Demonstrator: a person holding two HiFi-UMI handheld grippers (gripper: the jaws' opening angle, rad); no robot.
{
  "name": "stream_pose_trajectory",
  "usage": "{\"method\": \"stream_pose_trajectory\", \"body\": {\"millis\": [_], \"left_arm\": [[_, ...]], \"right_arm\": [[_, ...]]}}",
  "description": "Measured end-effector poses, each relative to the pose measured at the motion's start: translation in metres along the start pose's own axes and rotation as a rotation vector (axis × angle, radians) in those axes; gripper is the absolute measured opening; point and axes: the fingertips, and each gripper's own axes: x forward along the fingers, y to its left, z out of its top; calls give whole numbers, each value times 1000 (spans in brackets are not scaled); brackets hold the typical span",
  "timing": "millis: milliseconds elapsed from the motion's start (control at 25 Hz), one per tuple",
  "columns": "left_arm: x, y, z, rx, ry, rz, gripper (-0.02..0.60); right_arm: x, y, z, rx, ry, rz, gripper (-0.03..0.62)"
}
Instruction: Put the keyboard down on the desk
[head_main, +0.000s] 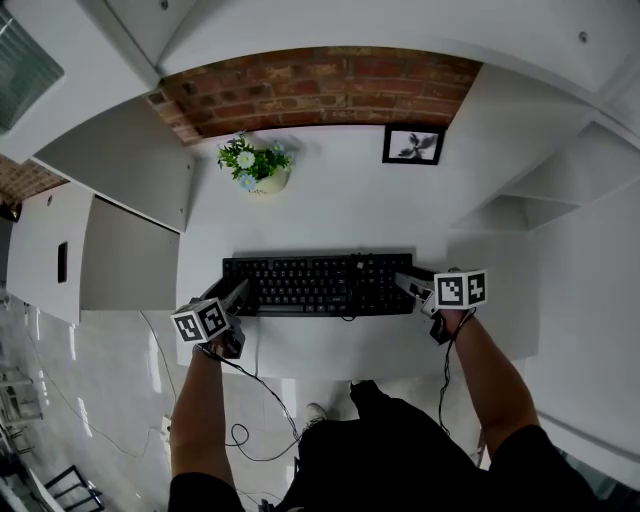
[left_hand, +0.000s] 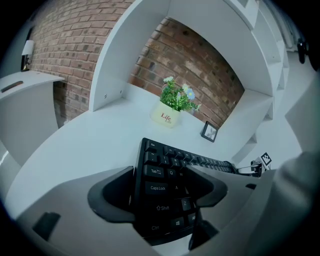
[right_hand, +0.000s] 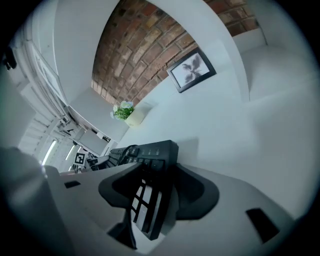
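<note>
Left gripper: gaping loose, straddling 9 o'clock end of keyboard.
Right gripper: gaping loose, straddling 3 o'clock end.
Hidden: jaws covering both end keys.

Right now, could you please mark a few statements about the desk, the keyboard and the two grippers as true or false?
1. Each end of the keyboard sits between a gripper's jaws. True: the left gripper has one end, the right gripper the other.
2. The keyboard is white. False: it is black.
3. In the head view, the potted plant stands right of the picture frame. False: it stands to its left.
4. A brick wall backs the desk. True.
</note>
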Motion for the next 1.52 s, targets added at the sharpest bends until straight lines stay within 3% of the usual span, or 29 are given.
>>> {"method": "stream_pose_trajectory", "body": {"millis": [200, 520, 760, 960, 1080, 1160, 1240, 1400, 1520], "left_arm": [[2, 3, -3, 46, 10, 62, 324], [0, 2, -1, 68, 1, 89, 324], [-8, -5, 6, 221, -44, 179, 322], [-24, -22, 17, 275, -113, 173, 322], [-39, -39, 25, 297, -159, 138, 322], [-53, -54, 33, 308, -202, 120, 319], [-68, -69, 39, 306, -253, 105, 272], [-101, -99, 41, 311, -319, 67, 81], [-126, -117, 36, 323, -333, 30, 32]], "right_arm": [[1, -4, -2, -14, 10, -48, 215], [-1, -6, -1, -39, -13, -96, 219], [-9, -2, 5, -160, -58, -193, 227], [-24, 11, 16, -220, -136, -214, 222], [-36, 25, 25, -262, -198, -232, 175], [-47, 35, 33, -292, -253, -262, 78], [-57, 48, 37, -312, -305, -273, 34], [-73, 86, 33, -331, -376, -227, 20], [-83, 119, 23, -322, -413, -167, 18]]}}
